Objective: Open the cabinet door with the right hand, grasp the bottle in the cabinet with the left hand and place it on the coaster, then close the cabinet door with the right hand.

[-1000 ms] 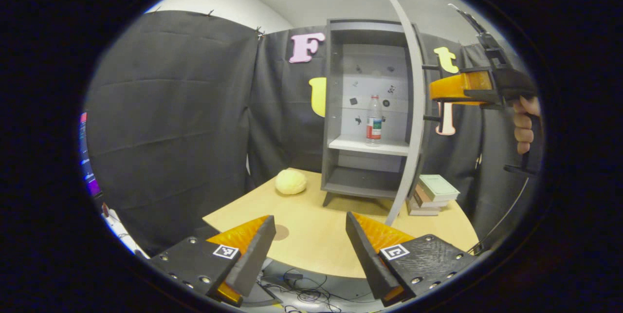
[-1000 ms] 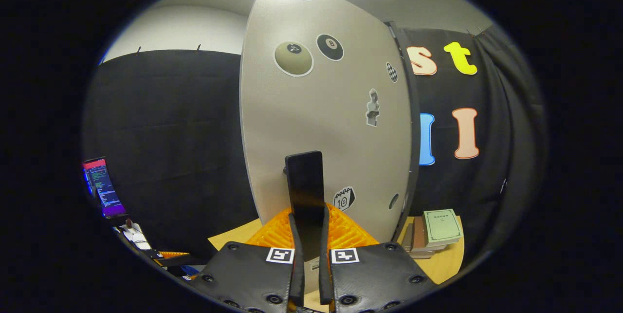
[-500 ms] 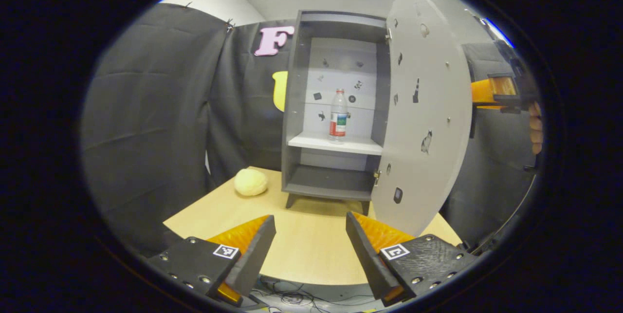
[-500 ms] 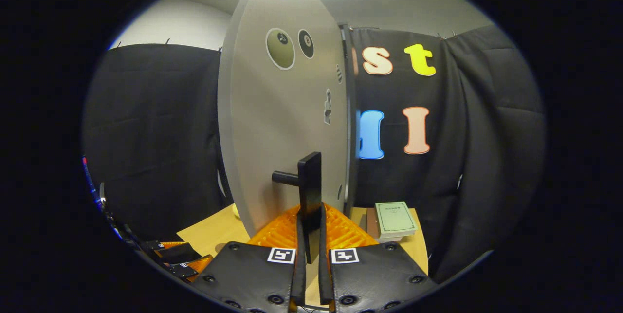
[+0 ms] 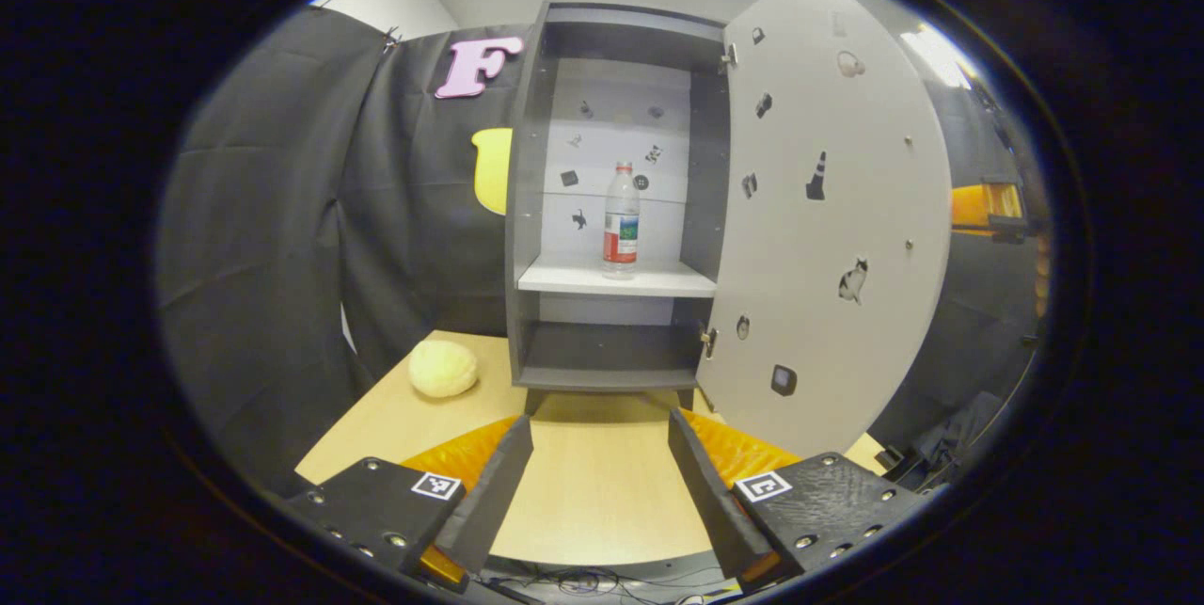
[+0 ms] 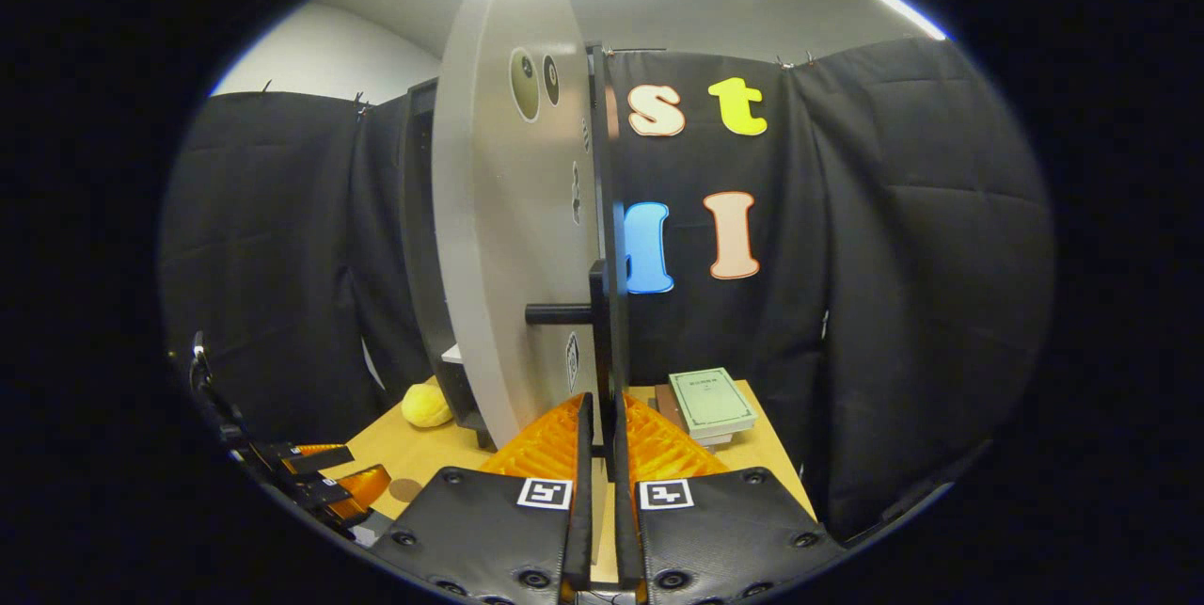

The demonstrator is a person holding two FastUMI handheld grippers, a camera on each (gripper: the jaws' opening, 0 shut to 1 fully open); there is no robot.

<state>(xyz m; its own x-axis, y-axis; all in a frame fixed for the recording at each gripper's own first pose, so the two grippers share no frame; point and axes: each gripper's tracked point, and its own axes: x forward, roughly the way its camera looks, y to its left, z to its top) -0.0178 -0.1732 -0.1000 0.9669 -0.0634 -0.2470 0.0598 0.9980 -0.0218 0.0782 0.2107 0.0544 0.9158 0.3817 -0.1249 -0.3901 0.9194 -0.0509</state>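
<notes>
cabinet door (image 5: pixel 828 210) swung wider, bottle (image 5: pixel 621 221) exposed

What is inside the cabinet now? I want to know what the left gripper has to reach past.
Inside the cabinet, a bottle stands upright on the white shelf, alone there. The lower compartment looks bare, though its back corners are dark. The door stands open.

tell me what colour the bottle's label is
Mostly red with a green-and-white band on top; the bottle shows best in the left gripper view.
</notes>
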